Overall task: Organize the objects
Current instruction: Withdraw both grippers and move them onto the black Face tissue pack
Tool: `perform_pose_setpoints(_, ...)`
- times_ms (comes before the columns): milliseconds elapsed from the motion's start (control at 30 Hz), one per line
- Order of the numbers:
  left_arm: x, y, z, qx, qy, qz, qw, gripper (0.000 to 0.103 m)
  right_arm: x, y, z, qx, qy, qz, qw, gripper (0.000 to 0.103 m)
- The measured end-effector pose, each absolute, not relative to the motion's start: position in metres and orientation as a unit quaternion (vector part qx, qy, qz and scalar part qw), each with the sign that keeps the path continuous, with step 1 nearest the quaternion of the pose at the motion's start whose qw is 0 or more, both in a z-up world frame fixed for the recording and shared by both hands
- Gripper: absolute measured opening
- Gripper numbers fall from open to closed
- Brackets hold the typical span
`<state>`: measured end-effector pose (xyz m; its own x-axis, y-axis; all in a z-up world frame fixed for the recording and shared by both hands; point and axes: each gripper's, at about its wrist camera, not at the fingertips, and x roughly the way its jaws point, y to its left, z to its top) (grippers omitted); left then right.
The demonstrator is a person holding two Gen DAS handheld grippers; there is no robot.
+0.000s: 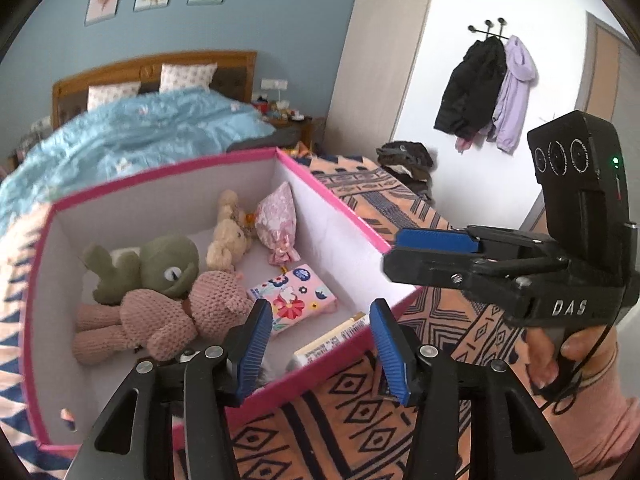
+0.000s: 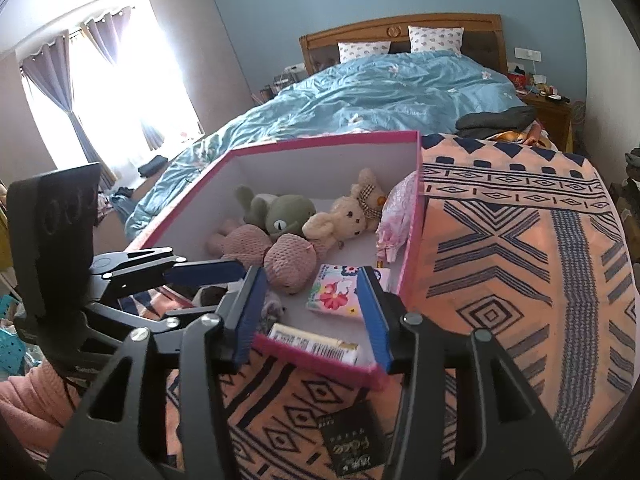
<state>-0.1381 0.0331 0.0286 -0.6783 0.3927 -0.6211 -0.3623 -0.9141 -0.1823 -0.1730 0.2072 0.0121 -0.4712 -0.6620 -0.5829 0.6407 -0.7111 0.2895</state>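
A pink-rimmed white box [image 1: 336,196] [image 2: 412,216] sits on a patterned blanket. Inside lie a green plush [image 1: 160,268] [image 2: 280,212], a pink knitted plush [image 1: 160,320] [image 2: 288,264], a cream bear [image 1: 228,240] [image 2: 348,212], a pink wrapped bag [image 1: 276,220] [image 2: 396,208], a flowered tissue pack [image 1: 292,300] [image 2: 336,292] and a barcoded white box [image 1: 328,344] [image 2: 316,346]. My left gripper [image 1: 316,348] is open and empty over the box's near wall. My right gripper [image 2: 312,312] is open and empty over the box's near corner; it also shows in the left wrist view [image 1: 432,256].
A black packet [image 2: 352,440] lies on the orange and navy blanket [image 2: 500,260] in front of the box. Behind the box is a bed with a blue duvet [image 2: 380,96]. Coats [image 1: 484,88] hang on the white wall at right.
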Motion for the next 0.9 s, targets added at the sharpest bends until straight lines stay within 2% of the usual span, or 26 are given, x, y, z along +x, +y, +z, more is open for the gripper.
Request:
perform_pose_setpoints(133,-0.115,0.035,0.036,-0.32,-0.008,0.923,0.212,0.055,-0.156,0.229,0.012,0.338,-0.031,-0.86,0.381,0.05)
perform_pose_setpoints(233,-0.101,0.036,0.036,-0.314,-0.005,0.922,0.226,0.055,-0.144,0.245,0.0,0.348,-0.038,-0.859,0.374,0.058)
perform_pose_setpoints(567,-0.081,0.044,0.007,-0.346,-0.001,0.905,0.249,0.056,-0.141,0.271,-0.08,0.451,-0.077,-0.826,0.329,0.058)
perform_pose_setpoints(900,-0.082,0.04,-0.021,-0.39,-0.025,0.884,0.256,0.056,-0.146,0.243,-0.096,0.465,-0.062,-0.805,0.362,0.058)
